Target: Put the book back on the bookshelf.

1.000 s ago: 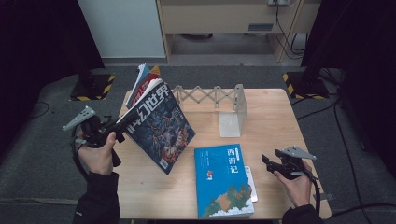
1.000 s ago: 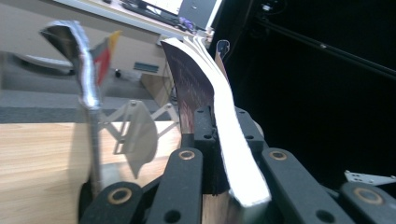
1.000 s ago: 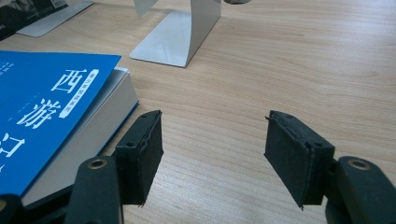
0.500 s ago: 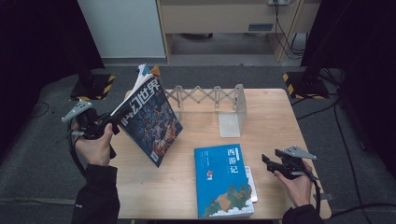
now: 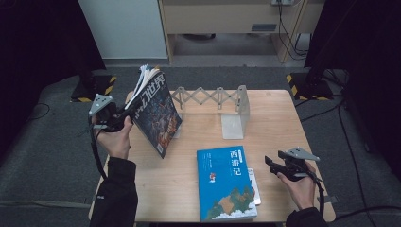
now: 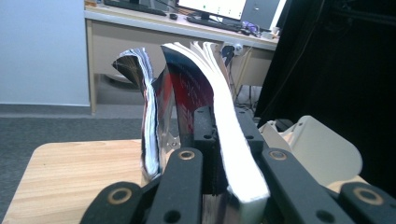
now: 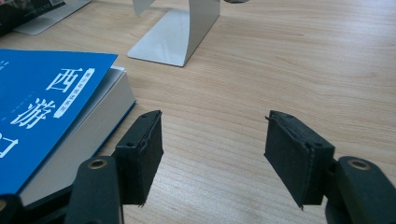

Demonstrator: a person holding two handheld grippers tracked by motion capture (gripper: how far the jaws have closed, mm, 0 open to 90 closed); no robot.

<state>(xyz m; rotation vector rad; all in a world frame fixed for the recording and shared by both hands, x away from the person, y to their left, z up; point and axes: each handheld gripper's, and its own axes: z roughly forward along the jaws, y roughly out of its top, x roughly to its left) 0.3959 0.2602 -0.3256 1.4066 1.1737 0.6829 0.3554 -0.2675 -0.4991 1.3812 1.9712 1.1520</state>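
At table's left edge, left gripper (image 5: 124, 119) clamps magazine (image 5: 155, 113) upright; right gripper (image 5: 270, 163) open, empty.

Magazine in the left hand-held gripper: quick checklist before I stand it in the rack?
1. Left hand-held gripper shut on magazine: ok.
2. Magazine lifted off the table: ok.
3. Pages together: not ok, they fan apart at the top.
4. Rack slot free beside the bookend: ok.
5. Right hand-held gripper open, nothing between its jaws: ok.
6. Blue book flat, away from the rack: ok.
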